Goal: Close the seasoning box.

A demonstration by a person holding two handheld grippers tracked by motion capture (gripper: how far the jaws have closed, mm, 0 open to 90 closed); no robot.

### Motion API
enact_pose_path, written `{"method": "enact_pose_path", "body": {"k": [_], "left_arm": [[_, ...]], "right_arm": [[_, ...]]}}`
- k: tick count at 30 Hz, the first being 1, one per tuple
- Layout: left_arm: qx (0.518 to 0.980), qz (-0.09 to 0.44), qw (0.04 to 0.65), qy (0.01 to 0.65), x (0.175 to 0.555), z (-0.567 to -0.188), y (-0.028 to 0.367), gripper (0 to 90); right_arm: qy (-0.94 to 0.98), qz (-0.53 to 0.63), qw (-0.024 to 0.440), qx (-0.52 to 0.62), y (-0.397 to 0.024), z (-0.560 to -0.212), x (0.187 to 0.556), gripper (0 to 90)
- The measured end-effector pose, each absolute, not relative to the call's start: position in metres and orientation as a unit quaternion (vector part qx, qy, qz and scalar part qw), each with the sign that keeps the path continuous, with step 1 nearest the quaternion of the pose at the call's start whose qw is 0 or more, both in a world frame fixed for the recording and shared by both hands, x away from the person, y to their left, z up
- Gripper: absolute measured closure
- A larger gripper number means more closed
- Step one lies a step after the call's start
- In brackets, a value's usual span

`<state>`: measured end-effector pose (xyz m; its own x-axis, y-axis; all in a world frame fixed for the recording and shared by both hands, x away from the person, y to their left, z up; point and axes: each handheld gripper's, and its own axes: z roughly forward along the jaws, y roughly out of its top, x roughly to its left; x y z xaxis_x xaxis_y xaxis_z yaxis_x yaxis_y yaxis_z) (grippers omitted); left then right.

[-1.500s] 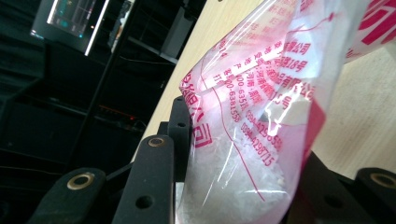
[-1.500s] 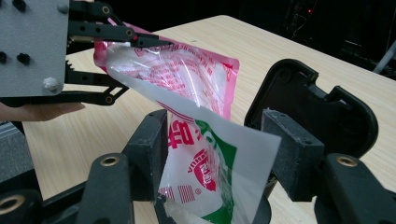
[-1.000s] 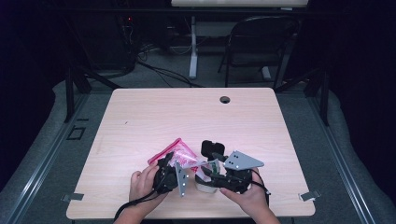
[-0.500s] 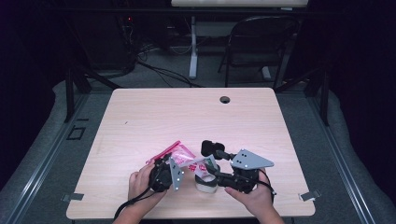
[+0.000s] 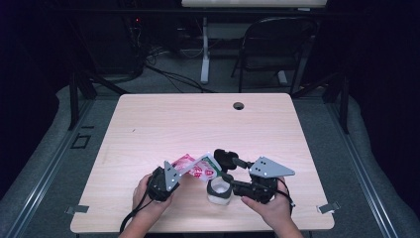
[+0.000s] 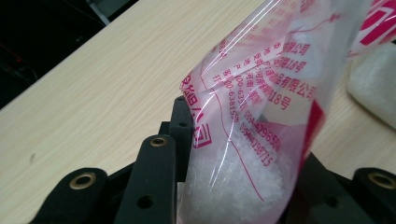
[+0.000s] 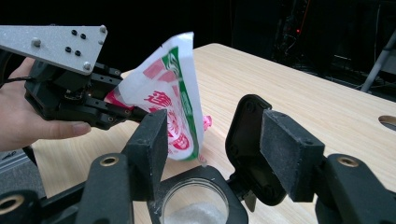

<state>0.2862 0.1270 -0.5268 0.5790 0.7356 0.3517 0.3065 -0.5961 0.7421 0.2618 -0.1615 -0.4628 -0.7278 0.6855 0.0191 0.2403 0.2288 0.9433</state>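
Note:
A clear plastic bag (image 5: 198, 167) with red and green print holds white granules (image 6: 233, 186). My left gripper (image 5: 180, 170) is shut on its lower end, and the granules sit between the jaws (image 6: 247, 154). The bag (image 7: 173, 102) is tilted so that one corner hangs just over a small white jar (image 5: 218, 195). The jar's black flip lid (image 5: 225, 157) stands up, and white granules show in its mouth (image 7: 196, 207). My right gripper (image 5: 224, 186) is shut on the jar near the table's front edge. Its two jaws (image 7: 219, 149) stand on either side of the lid (image 7: 245, 135).
The light wooden table (image 5: 198, 119) has a round cable hole (image 5: 238, 105) at the back. A black chair (image 5: 277, 44) and a white desk leg (image 5: 204, 49) stand behind the table on the grey floor. Dark frames flank both sides.
The left hand has shifted slightly left and lifted the bag, which now tilts with its printed face toward the jar. The right gripper and the jar have barely moved.

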Motion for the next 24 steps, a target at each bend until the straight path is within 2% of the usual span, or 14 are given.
{"method": "enact_pose_path", "body": {"k": [12,24], "left_arm": [[0.822,0.301,0.346,0.338,0.290,-0.524,0.136,72.2],[0.789,0.278,0.367,0.407,0.287,-0.525,0.192,72.2]], "right_arm": [[0.751,0.542,0.204,0.316,-0.165,-0.465,0.264,41.8],[0.756,0.534,0.202,0.320,-0.165,-0.468,0.266,41.8]]}}
